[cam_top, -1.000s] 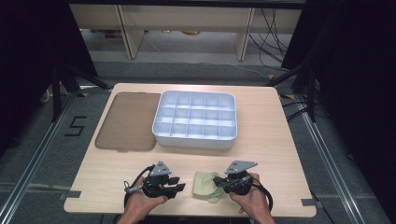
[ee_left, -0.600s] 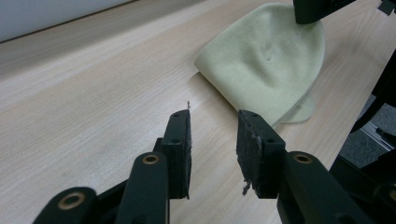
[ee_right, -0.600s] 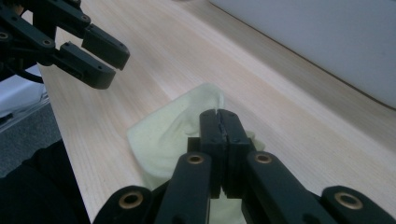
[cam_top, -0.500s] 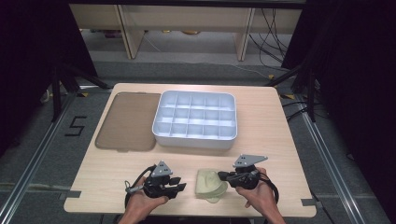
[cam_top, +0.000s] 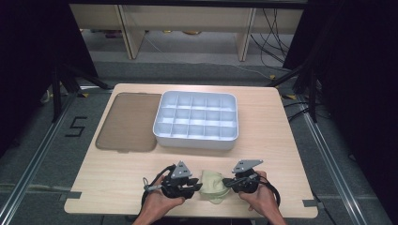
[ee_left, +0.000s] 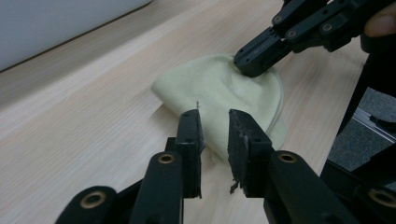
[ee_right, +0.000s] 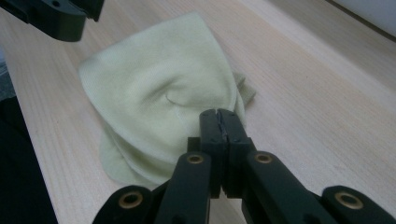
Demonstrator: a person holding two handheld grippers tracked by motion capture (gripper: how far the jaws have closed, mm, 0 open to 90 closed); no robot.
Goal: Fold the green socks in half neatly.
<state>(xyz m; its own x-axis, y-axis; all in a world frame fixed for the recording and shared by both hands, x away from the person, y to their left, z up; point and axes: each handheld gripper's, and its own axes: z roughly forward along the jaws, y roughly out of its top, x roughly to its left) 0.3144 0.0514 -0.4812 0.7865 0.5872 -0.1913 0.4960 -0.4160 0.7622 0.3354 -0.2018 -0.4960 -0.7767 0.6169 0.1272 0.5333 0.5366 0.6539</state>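
The right hand-held gripper (ee_right: 219, 116) has its jaws pressed fully together, and they pinch a fold of the pale yellow-green cloth (ee_right: 163, 88) at its near edge. In the left gripper view the same tool (ee_left: 254, 63) reaches in from the upper right and its closed tips sit on the cloth's (ee_left: 224, 93) raised top.

The left hand-held gripper (ee_left: 214, 126) stands narrowly apart: its jaws have just been closing, yet a slim gap remains between them. The cloth lies right behind that gap, at the tips; whether either pad already touches the fabric cannot be told. In the high view this tool (cam_top: 190, 187) lies just left of the cloth (cam_top: 213, 185) and the right one (cam_top: 230, 182) just right of it, each in one of the person's hands.

The cloth is bunched in a soft heap on the tabletop (cam_top: 281, 154), near its front edge, between the two tools.

Farther back stands a white tray (cam_top: 196, 121) divided into many square compartments; as far as the high view shows, they hold nothing. A flat brownish lid (cam_top: 127, 122) lies beside it on the left, touching or nearly so.

The person's forearms are cut off at the bottom of the high view. The underside of the heap and its folds are hidden.
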